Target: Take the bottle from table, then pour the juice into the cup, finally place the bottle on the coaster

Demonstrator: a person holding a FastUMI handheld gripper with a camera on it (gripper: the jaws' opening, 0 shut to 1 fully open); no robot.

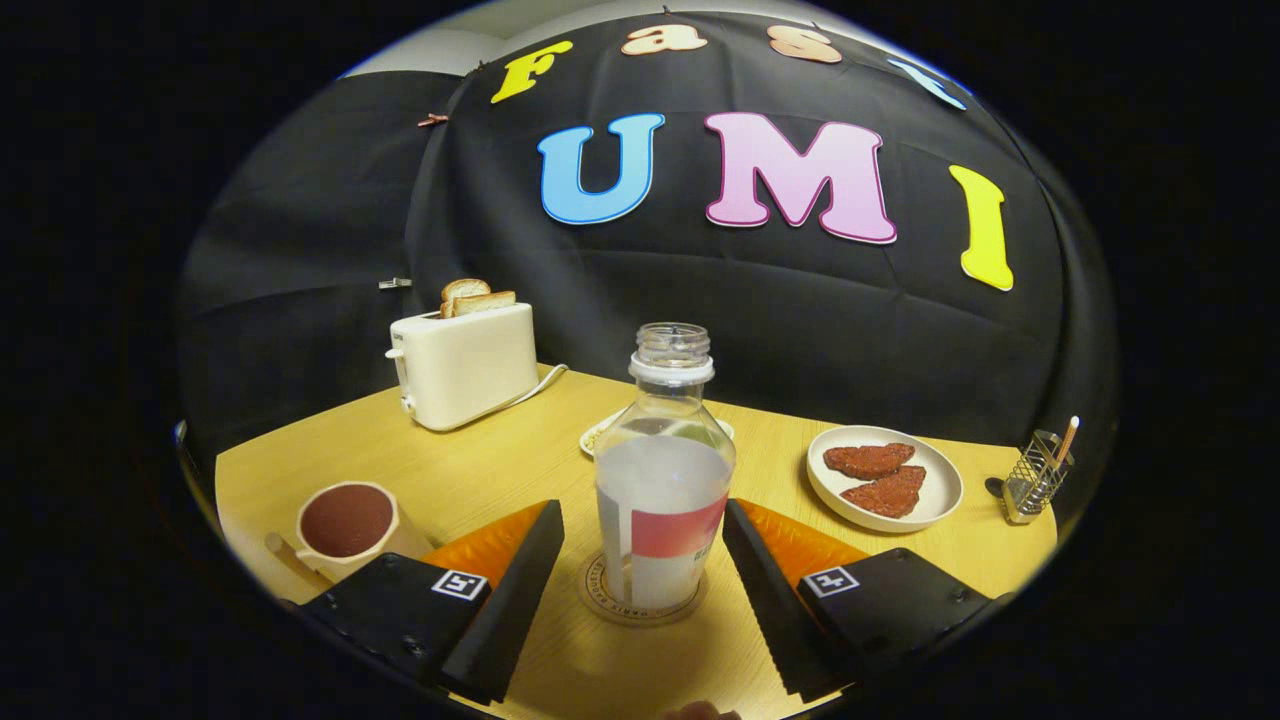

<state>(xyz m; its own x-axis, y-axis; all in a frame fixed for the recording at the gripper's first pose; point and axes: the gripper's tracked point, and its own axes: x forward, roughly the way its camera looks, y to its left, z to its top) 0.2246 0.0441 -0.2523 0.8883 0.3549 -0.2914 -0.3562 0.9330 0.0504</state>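
- Claw (640,590) is seen spread wide, one finger on each side of the bottle (663,480), with a gap on both sides; nothing is gripped
- Bottle is found upright on the coaster (640,612), between the fingers, cap off and neck open
- Cup (347,525) is noted beside the left finger on the desk (480,460), filled with dark red liquid; the pour is judged done and the bottle set down
- Handling, as judged: clear thin plastic, apparently near empty, so light and easily tipped or squashed; the smooth wall and label band are expected to be slippery
- If hold is needed again, the wide labelled body is judged best, not the narrow neck
- Toaster (465,365) with bread, and a plate (935,500) with two reddish pieces, are recorded well beyond the fingers
- A small dish behind the bottle is mostly hidden
- Contents of the wire holder (1035,480) at the far right are too small to be made out
- Remaining liquid in the bottle cannot be told through the label
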